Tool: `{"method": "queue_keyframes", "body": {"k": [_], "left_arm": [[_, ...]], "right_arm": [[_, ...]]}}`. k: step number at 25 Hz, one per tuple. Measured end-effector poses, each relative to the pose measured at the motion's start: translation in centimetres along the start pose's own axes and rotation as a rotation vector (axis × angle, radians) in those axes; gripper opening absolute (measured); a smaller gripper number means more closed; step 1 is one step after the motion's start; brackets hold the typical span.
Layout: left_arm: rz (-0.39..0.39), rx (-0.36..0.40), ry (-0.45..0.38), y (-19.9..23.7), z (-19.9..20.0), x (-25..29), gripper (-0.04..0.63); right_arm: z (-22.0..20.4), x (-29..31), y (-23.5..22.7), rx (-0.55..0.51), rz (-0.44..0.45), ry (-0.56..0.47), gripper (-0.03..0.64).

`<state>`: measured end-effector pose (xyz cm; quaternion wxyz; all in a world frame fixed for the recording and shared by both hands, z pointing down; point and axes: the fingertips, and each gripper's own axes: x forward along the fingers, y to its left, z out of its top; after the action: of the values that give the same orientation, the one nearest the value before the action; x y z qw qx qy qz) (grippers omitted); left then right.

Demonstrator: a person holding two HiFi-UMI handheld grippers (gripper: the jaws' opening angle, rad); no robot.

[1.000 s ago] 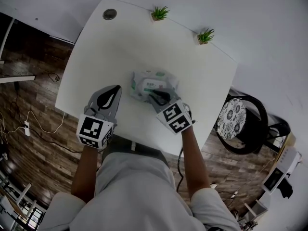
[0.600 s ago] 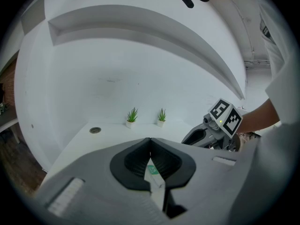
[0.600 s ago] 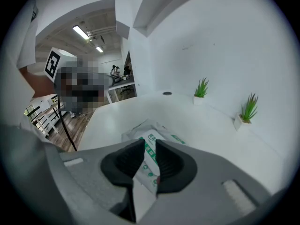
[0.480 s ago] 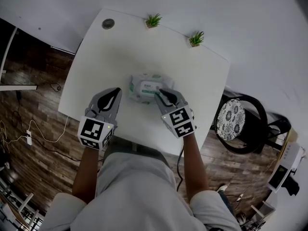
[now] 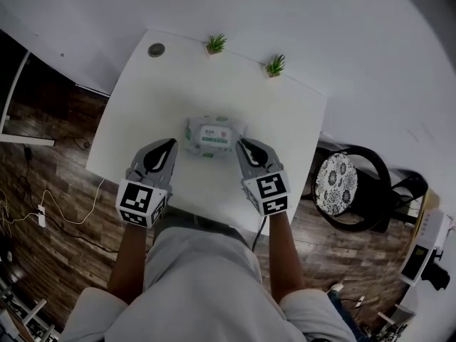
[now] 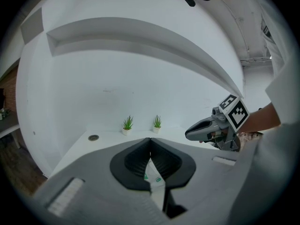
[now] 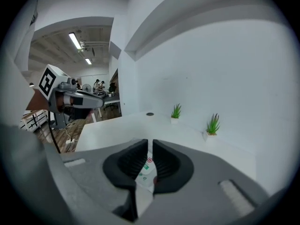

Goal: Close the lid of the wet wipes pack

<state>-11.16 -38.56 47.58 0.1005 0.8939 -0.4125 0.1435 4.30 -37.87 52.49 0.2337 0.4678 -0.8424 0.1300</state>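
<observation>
Both tools are hovering over the tabletop (image 5: 278, 120), neither one touching anything. The left tool (image 5: 169, 145) is clenched with its jaws meeting at the tips and gripping nothing. The right tool (image 5: 244, 145) is pinched almost closed, also empty. The pack (image 5: 208, 135) is lying flat between the two tools, just right of the left tips and just left of the right tips. Its lid is looking flat down. Two plants (image 5: 214, 44) are standing well beyond both tools.

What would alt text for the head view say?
A wipes pack lies on a white table between the left tongs and the right tongs, both shut and empty. Two small plants stand at the table's far edge.
</observation>
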Motion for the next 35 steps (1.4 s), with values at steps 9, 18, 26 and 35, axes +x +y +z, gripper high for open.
{"method": "queue_keyframes", "body": {"k": [9, 18, 26, 35], "left_arm": [[0.046, 0.011, -0.063, -1.4, 2.0, -2.3, 0.007], [0.067, 0.05, -0.114, -2.8, 4.2, -4.1, 0.006], [0.074, 0.093, -0.152, -3.3, 6.0, -4.9, 0.006], [0.07, 0.136, -0.203, -3.7, 8.8, -5.4, 0.006]], "right_arm": [[1.9, -4.5, -0.7, 0.019, -0.066, -0.096, 0.005], [2.5, -9.2, -1.4, 0.039, -0.12, -0.159, 0.005], [2.2, -12.8, -3.6, 0.088, -0.201, -0.213, 0.005], [3.0, -15.5, -5.2, 0.111, -0.268, -0.266, 0.004]]}}
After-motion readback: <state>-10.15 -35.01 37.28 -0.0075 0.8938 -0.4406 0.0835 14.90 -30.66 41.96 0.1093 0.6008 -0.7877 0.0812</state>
